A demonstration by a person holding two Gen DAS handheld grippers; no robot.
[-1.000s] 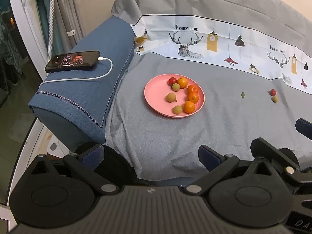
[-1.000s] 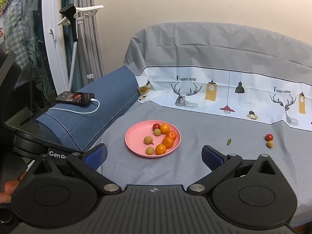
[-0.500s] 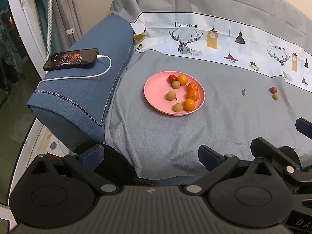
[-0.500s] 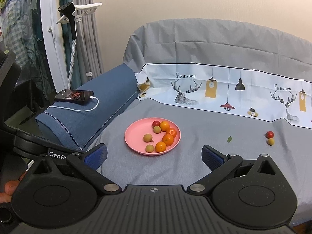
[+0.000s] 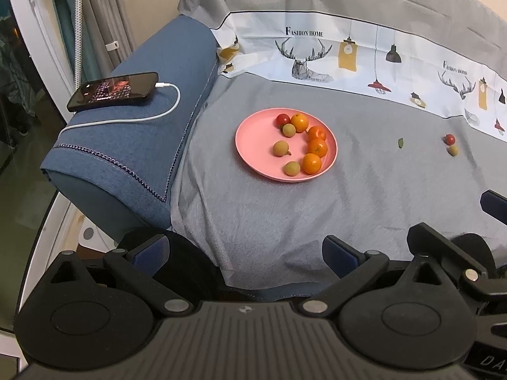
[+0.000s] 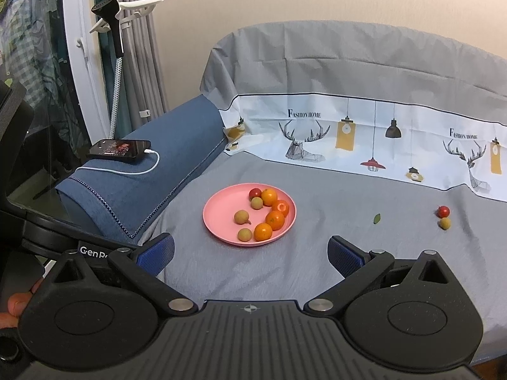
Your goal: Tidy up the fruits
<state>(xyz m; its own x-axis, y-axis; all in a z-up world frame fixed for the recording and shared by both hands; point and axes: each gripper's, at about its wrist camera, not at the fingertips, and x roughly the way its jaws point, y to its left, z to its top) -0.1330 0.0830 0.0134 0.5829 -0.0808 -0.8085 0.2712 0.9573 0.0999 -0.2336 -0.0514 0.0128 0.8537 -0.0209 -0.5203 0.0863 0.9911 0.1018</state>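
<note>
A pink plate lies on the grey sofa seat and holds several small oranges, three tan longans and a red cherry tomato. Far right on the cover lie a loose red cherry tomato and a tan longan, touching. My left gripper hangs open over the seat's front edge, empty. My right gripper is open and empty too, well short of the plate.
A small green leaf lies between plate and loose fruit. A phone on a white cable rests on the blue armrest at left. The printed cover climbs the backrest. A phone stand rises by the curtain.
Both wrist views have shifted slightly; the plate sits a little higher and further left in the frames than a second ago. No fruit has moved, and both grippers stay open.
</note>
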